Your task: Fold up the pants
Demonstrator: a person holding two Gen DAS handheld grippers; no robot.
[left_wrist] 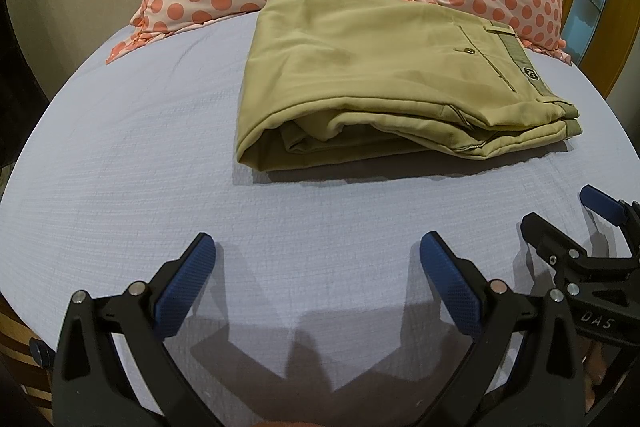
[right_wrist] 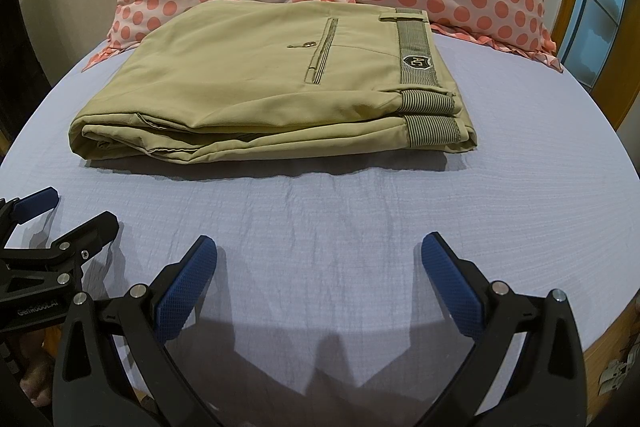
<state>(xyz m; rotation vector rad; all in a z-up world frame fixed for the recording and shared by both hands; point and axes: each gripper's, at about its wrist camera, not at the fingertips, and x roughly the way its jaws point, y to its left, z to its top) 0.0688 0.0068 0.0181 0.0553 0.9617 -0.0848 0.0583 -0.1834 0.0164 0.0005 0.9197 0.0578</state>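
Pants [right_wrist: 260, 83] folded, waistband rightward

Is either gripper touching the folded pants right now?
Apart. The right wrist view shows bare sheet between the open right gripper and pants; left gripper likewise.

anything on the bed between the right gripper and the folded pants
Nothing visible does. In the right wrist view only bare lilac sheet lies between the open right gripper and the near edge of the folded khaki pants. The left gripper sits off to the side, out of that path.
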